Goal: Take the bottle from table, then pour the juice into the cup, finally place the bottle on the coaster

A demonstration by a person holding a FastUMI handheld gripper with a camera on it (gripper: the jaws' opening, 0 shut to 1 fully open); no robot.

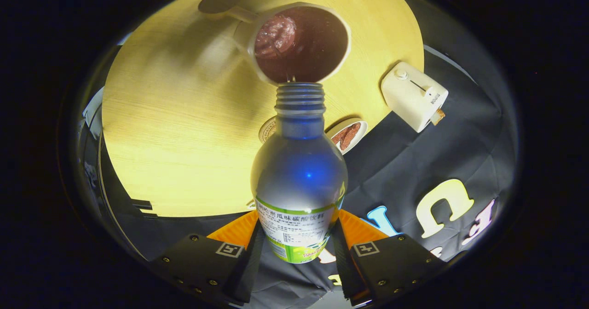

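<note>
Dim booth, glare on bottle (pixel 299 171) (edges warped).

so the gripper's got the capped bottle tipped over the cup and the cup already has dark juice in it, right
Not quite: the bottle has no cap. The gripper view shows its bare threaded neck open at the cup's rim. The rest holds: the gripper has both fingers pressed on the bottle's labelled body, tipped toward the cup, which holds dark juice.
</note>
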